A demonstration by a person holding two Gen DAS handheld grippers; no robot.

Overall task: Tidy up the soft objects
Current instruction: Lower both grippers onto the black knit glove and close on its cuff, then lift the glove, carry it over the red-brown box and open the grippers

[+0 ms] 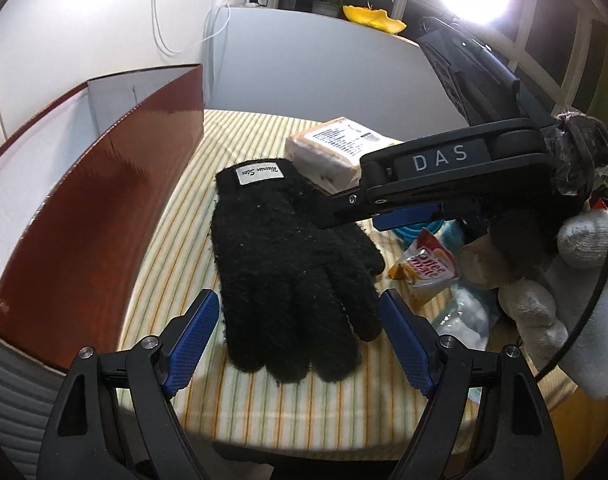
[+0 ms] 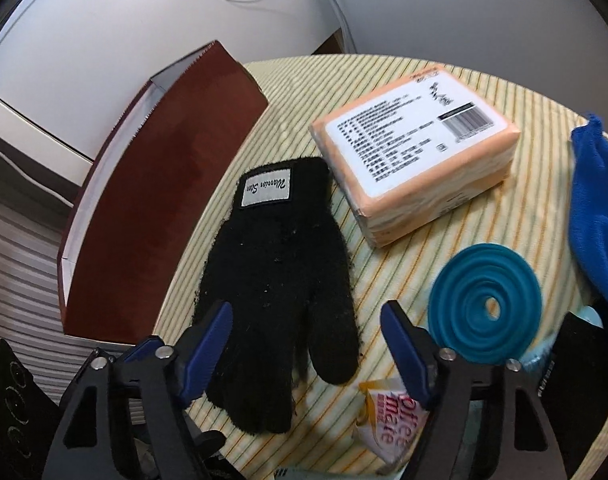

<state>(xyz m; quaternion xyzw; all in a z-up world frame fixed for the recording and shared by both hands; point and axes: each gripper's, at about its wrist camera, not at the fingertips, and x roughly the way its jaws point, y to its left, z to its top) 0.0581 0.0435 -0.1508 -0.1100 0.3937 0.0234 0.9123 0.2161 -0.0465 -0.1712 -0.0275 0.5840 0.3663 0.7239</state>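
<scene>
A black knit glove with a white label lies flat on the striped tablecloth; it also shows in the right wrist view. My left gripper is open, its blue pads on either side of the glove's fingertips. My right gripper is open above the glove's fingers; in the left wrist view it reaches in from the right over the glove. An orange tissue pack lies behind the glove. A blue cloth sits at the right edge.
A red-brown open box stands left of the glove, also in the right wrist view. A teal silicone funnel, a Coffee-mate sachet and a plush toy crowd the right side.
</scene>
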